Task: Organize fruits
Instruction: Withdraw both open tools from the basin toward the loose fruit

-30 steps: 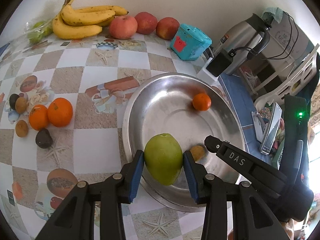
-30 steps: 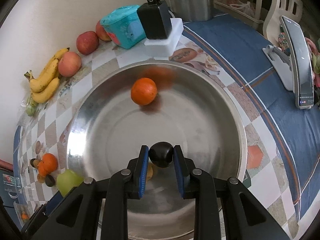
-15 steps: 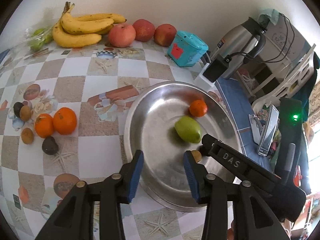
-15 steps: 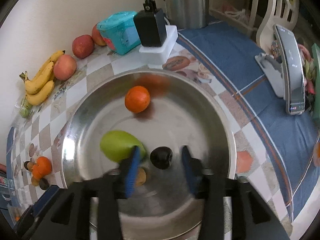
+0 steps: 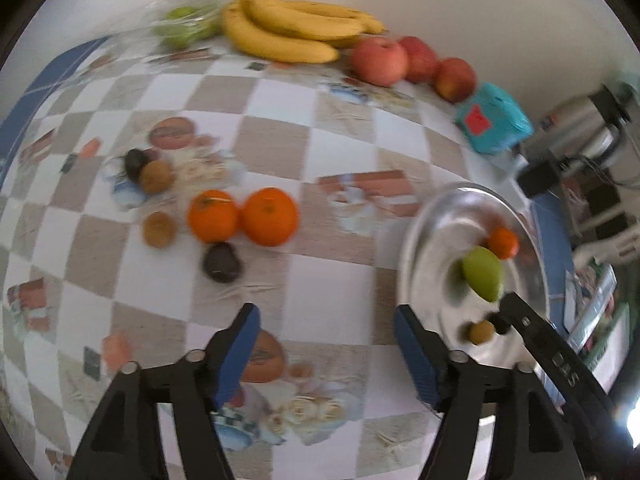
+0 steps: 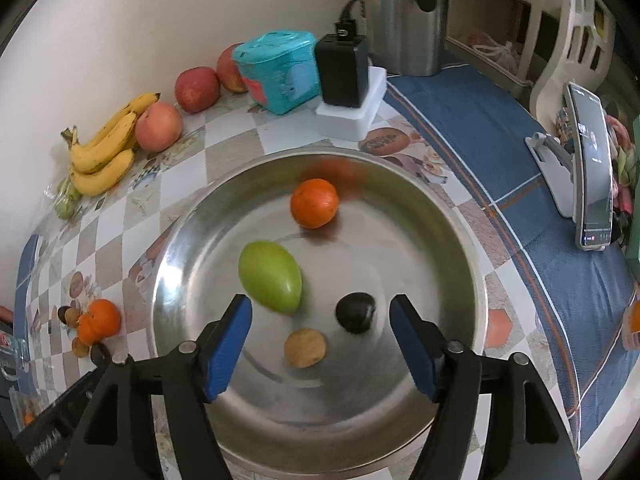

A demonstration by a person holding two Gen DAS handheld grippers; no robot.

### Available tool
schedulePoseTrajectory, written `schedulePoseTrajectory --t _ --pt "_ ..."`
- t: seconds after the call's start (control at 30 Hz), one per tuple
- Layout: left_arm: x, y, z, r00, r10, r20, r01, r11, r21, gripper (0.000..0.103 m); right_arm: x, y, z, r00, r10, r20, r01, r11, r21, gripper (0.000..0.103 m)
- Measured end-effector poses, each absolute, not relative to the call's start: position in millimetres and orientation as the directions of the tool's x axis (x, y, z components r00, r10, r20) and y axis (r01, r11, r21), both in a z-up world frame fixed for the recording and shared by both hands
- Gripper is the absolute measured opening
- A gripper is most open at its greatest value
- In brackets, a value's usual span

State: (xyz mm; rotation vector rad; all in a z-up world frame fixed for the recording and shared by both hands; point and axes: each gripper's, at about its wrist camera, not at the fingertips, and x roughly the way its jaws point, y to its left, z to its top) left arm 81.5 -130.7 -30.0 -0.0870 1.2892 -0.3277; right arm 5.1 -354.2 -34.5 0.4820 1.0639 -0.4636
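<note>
A steel bowl (image 6: pixel 448 240) holds a green mango (image 6: pixel 270 276), an orange (image 6: pixel 314 203), a dark fruit (image 6: pixel 355 312) and a small brown fruit (image 6: pixel 305 347). My right gripper (image 6: pixel 320 344) is open and empty above the bowl's near side. My left gripper (image 5: pixel 326 354) is open and empty over the checkered tablecloth, left of the bowl (image 5: pixel 428 232). Two oranges (image 5: pixel 244 216), a dark fruit (image 5: pixel 221 262) and small brown fruits (image 5: pixel 159 229) lie on the cloth ahead of it.
Bananas (image 5: pixel 288 28), apples (image 5: pixel 408 62) and a bag of green fruit (image 5: pixel 184 28) line the wall. A teal box (image 6: pixel 280 70), a black adapter (image 6: pixel 342 68), a kettle (image 6: pixel 408 12) and a phone on a stand (image 6: pixel 592 168) stand to the right.
Both grippers let go of their fruit and opened wide. The mango and dark fruit now lie in the bowl. My left gripper swung left toward the loose fruit; my right one drew back.
</note>
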Motion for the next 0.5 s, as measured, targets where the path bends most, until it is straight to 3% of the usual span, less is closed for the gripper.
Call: schedulePoseTrajectory --t 0.07,0.5 --pt "84.0 -124.3 -32.3 0.237 -0.269 -0.934 0.16 0.959 -0.235 0.086 6.1 -349.1 -33.8 0.413 -0.113 -0.904 0.564 0.811 0.156 0.073" --pt "93.3 -91.5 -37.4 0.227 -0.226 -0.947 0.062 0.974 -0.218 0.098 18.2 -309.9 -30.7 0.401 -0.062 -0.914 0.467 0.872 0.146 0.073"
